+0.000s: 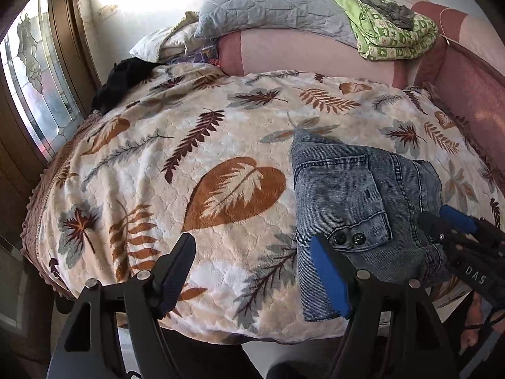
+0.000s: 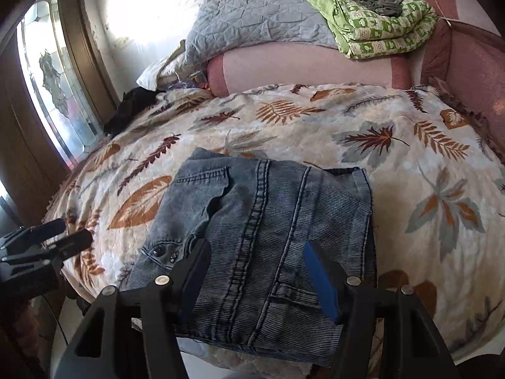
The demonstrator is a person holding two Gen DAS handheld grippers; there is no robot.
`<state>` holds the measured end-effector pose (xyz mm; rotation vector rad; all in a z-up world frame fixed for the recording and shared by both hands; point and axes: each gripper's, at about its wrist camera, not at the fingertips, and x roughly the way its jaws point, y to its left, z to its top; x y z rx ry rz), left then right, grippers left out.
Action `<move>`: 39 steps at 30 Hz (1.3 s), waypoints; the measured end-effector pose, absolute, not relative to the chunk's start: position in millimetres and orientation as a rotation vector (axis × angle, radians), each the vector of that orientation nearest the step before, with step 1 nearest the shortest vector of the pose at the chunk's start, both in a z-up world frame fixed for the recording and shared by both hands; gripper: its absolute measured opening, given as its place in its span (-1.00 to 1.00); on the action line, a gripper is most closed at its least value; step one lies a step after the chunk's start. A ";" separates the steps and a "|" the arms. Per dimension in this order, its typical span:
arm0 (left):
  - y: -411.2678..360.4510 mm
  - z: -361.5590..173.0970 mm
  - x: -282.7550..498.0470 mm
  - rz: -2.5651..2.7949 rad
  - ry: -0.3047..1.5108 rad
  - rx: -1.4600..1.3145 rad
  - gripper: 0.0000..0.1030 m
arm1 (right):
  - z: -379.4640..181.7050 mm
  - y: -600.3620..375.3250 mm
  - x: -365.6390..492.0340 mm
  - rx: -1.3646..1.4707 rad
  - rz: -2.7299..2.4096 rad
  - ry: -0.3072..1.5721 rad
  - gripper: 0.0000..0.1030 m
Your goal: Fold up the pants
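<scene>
The blue denim pants (image 2: 268, 237) lie folded into a compact rectangle on the leaf-patterned blanket (image 2: 410, 158), near the bed's front edge. In the left wrist view the pants (image 1: 356, 195) sit to the right, a buttoned pocket flap on top. My left gripper (image 1: 252, 271) is open and empty over the blanket, its right finger at the pants' left edge. My right gripper (image 2: 255, 271) is open, its fingers hovering just above the near part of the folded pants. It also shows in the left wrist view (image 1: 448, 221) at the pants' right side.
A grey quilted pillow (image 1: 268, 6) and a folded green blanket (image 1: 394, 28) rest on a pink bolster (image 1: 300, 53) at the bed's far side. A black garment (image 1: 123, 79) lies at the far left. A wooden-framed window (image 1: 38, 72) stands on the left.
</scene>
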<state>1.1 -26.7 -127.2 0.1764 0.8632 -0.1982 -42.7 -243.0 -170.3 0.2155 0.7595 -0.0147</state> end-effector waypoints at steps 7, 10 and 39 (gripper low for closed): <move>-50.8 -153.2 13.5 -0.154 0.921 0.253 0.48 | -177.5 -247.8 -39.5 0.201 -0.055 0.790 -0.11; -70.1 -177.7 16.1 -0.198 1.011 0.353 0.48 | -186.9 -250.6 -37.4 0.198 -0.064 0.820 -0.12; -89.5 -196.5 21.2 -0.079 0.992 0.529 0.88 | -216.4 -263.6 -55.2 0.249 0.009 0.729 -0.09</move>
